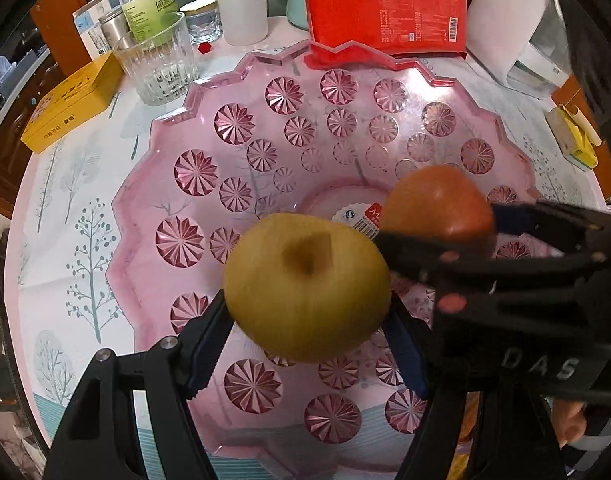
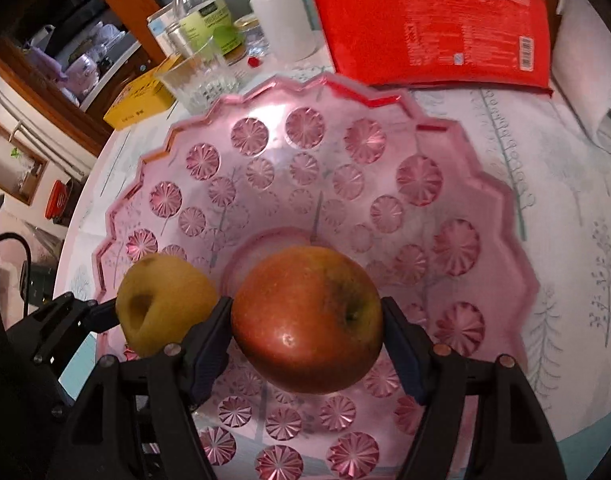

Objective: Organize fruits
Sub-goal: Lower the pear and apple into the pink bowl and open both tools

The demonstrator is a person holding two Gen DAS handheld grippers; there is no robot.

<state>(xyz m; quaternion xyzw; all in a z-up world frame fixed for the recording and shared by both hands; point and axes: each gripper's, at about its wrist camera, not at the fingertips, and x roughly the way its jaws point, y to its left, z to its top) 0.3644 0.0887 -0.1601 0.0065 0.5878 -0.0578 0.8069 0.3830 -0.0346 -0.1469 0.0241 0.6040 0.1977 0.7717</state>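
Left gripper point(image 1: 309, 320) clamped on smooth yellow apple point(image 1: 305, 286); right gripper point(image 2: 305, 328) clamped on glossy red apple point(image 2: 307, 318), both over scalloped pink cut-glass bowl point(image 1: 233, 120). Behind: ribbed tumbler point(image 1: 159, 64), red packet point(image 1: 385, 4), yellow box point(image 1: 71, 102).

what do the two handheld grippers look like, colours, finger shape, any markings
Both are matt black plastic. The left gripper and right gripper each have two flat, wedge-shaped fingers with ribbed dark blue pads on the inner faces. Small round silver screw heads sit on the finger bases. The right one's body carries raised letters reading DAS. No cables or sleeves show.
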